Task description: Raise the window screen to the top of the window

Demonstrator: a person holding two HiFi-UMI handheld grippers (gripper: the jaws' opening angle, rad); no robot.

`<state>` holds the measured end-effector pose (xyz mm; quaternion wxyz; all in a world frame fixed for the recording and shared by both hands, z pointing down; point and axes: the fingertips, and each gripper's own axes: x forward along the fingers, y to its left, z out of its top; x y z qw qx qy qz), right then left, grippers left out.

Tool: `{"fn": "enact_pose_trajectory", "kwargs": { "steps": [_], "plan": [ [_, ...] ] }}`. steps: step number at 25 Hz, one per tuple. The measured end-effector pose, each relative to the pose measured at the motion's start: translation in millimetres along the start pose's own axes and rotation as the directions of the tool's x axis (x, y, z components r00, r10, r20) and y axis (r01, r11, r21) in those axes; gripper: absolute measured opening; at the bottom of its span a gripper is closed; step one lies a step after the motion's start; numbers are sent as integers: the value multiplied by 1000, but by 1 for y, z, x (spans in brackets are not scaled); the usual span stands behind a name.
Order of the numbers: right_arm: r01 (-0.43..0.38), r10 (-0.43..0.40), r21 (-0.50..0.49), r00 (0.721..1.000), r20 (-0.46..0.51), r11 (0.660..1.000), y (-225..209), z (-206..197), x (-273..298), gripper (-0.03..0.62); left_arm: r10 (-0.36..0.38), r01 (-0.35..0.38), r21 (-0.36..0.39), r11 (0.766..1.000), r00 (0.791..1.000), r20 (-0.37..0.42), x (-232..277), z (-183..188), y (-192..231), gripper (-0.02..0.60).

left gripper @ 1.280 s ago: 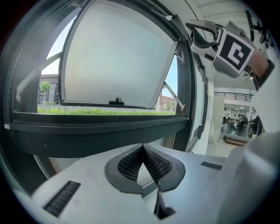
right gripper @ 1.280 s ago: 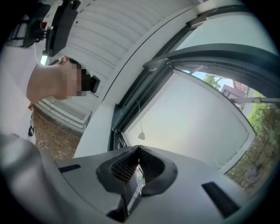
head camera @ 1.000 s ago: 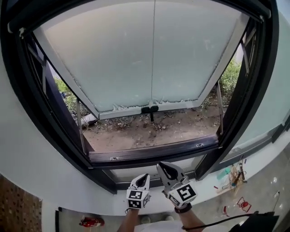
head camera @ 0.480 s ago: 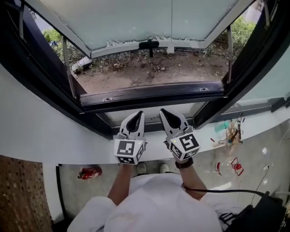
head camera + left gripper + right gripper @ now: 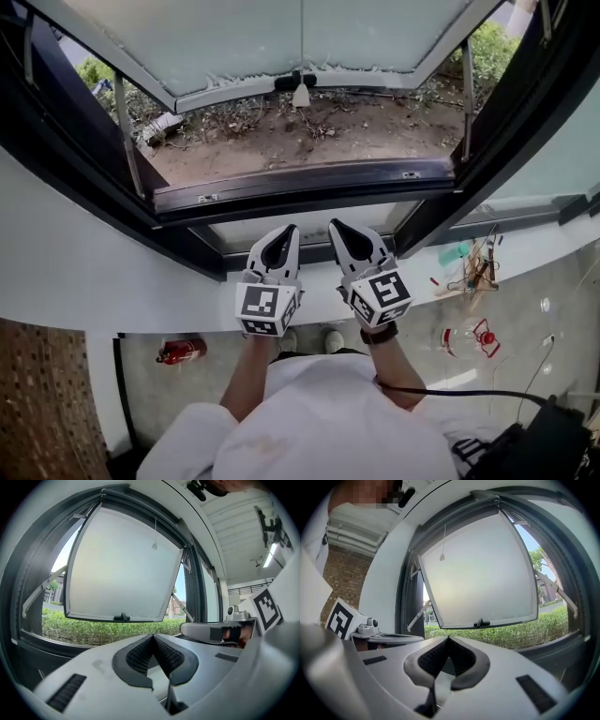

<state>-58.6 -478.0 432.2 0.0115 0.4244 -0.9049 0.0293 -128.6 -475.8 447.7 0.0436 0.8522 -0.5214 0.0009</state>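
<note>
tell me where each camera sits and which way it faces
Head view: on the person's head, looking steeply down at the window frame, the person's forearms, the left gripper and right gripper.
Left gripper view: rides the left gripper, looking outward at the frosted pane; its own shut jaws fill the bottom.
Right gripper view: rides the right gripper, same outlook; its shut jaws sit low.
Shared: both gripper views show the pane, the hedge and the pull cord.
</note>
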Motion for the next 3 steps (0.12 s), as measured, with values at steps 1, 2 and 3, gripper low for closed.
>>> {"fn": "enact_pose_trajectory", "kwargs": {
  "steps": [1,2,3],
  "plan": [
    [-1,1,2,1000,-2,1000,-2,-1,-2,3,-2,2,-1,1000,1000,-2,1,-1,-4,2],
    [-2,2,3,1000,-3,1000,-4,-2,-5,3,-3,3,-1,1000,1000,-4,2,-2,-7,2],
    [-3,3,5,1000,-5,1000,-6,-3,-7,3,-5,5,-1,1000,1000,-7,4,-3,-11,2]
  ]
}}
